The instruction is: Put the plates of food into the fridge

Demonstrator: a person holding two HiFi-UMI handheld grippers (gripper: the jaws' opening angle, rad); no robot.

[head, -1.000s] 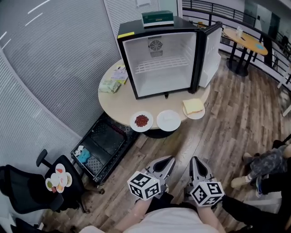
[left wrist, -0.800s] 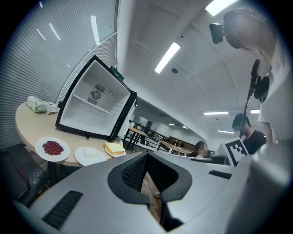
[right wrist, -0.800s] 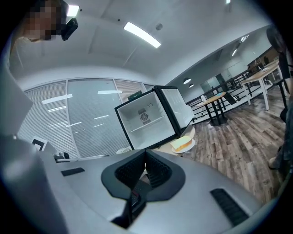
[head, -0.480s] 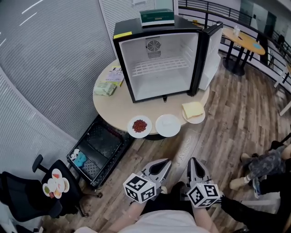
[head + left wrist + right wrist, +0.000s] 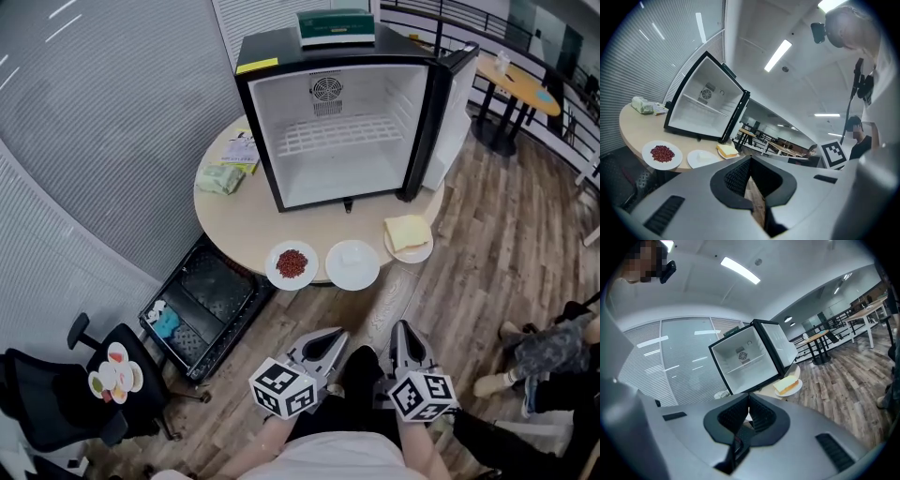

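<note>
**Left tongs** [image 5: 336, 335]: lower centre of the head view, jaws brought together, nothing between them. The left gripper view shows only floor behind the closed tips [image 5: 751, 159].

**Right tongs** [image 5: 401, 328]: just beside the left, jaws likewise together and empty [image 5: 749, 397].

**Round worktop** [image 5: 234, 220]: upper centre, well apart from both tongs.

**Three plates, in a row along the worktop's near edge, the row running left to right:**
- plate of red beans [image 5: 292, 264], at the left end
- white plate with a pale portion [image 5: 352, 265], touching or nearly touching the first
- plate with a yellow sandwich slice [image 5: 409, 236], at the right end, slightly further up the frame

**Mini fridge** [image 5: 342, 122]: directly behind the plates, its door [image 5: 455, 103] swung open to the right, its wire shelf [image 5: 342, 131] bare.

**Relation for the coming move (judged):** all plates lie straight ahead of the tongs, up-frame. The left tongs line up nearer the bean plate and the right nearer the sandwich plate, with the pale plate between their lines. None has been picked up yet, and both tongs must open before either can take a rim.
</note>
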